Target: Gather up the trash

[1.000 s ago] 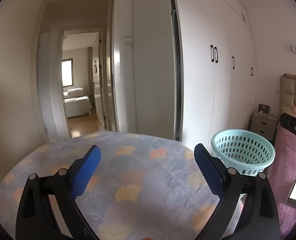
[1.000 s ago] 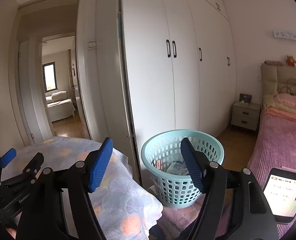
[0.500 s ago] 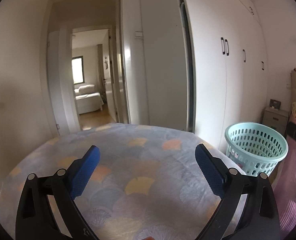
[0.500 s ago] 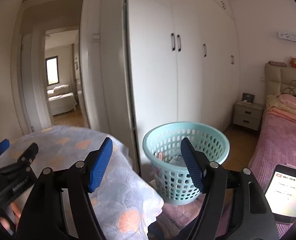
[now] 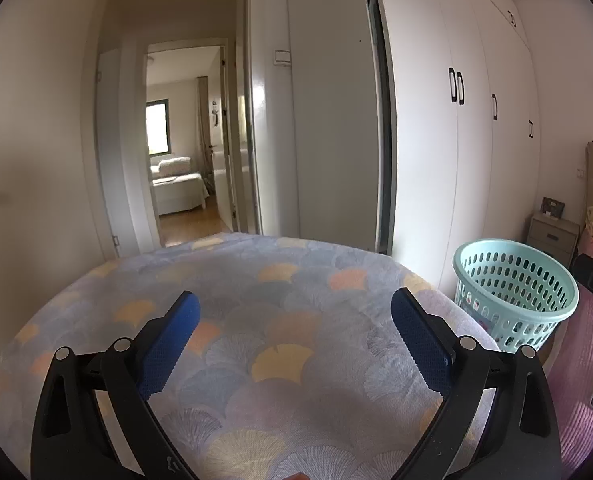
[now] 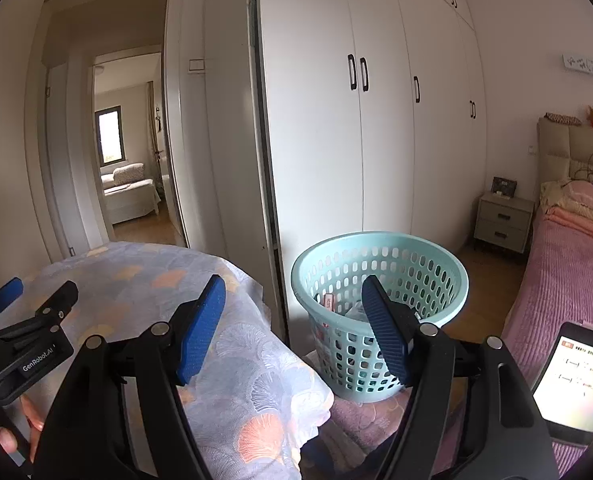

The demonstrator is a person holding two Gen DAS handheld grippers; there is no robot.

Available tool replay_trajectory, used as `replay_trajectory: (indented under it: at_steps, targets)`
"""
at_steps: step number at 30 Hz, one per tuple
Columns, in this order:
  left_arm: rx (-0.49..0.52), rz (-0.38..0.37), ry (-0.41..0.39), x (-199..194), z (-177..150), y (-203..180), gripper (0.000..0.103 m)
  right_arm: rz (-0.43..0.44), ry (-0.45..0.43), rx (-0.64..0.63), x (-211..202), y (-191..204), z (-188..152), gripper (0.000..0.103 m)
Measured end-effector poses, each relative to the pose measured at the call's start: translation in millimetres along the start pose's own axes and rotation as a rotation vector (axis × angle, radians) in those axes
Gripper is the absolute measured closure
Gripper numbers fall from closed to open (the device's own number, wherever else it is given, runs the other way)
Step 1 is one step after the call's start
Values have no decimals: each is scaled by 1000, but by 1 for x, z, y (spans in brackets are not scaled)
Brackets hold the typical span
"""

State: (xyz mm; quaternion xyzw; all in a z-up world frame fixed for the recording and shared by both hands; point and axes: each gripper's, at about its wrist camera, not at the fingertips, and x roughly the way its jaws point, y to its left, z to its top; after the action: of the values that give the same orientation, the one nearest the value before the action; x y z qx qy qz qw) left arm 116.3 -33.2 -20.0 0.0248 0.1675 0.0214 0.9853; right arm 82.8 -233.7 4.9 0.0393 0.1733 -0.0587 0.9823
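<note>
One basket [image 6: 380, 312], two grippers, one phone [image 6: 576, 380], one nightstand [image 6: 504, 222]

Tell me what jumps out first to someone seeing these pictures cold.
The turquoise basket with holes in its wall stands in front of the white wardrobe, some trash already inside. Left of it, a patterned cloth covers a rounded surface, nothing lying on it. Both the left gripper and the right gripper hang open and empty.
</note>
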Motion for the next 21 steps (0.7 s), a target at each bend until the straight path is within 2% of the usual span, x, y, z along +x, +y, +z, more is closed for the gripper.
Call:
replay_trajectory:
  at_steps: [21]
  targets:
    - [16, 12, 14, 1, 1, -5, 8, -20, 11, 4, 4, -3, 0, 36]
